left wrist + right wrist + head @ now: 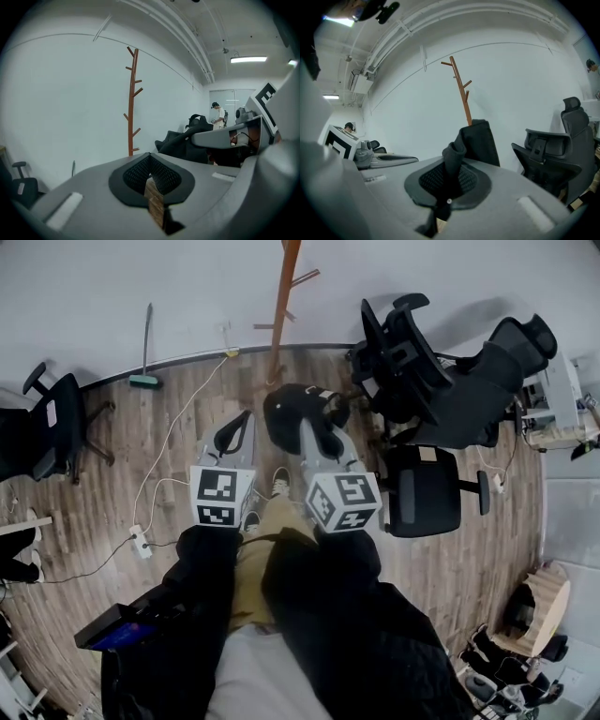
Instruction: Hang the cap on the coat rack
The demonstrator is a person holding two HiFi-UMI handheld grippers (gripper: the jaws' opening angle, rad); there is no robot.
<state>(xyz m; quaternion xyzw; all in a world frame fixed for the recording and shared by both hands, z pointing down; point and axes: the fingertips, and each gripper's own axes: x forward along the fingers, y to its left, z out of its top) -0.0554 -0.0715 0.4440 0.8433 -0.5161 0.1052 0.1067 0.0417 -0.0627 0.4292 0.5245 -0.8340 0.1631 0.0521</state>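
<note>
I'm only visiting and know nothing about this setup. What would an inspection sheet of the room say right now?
Surface: wood floor.
Job's things: black cap, off the rack; coat rack standing by the wall ahead, pegs bare.
Clutter: broom leaning on the wall; office chairs at the right, another chair at the left.
Grippers: left tongs shut, nothing in them; right tongs shut on the cap.
Cables: white cable running across the floor to a power strip.
Surroundings: white wall; a person far off in the left gripper view.
</note>
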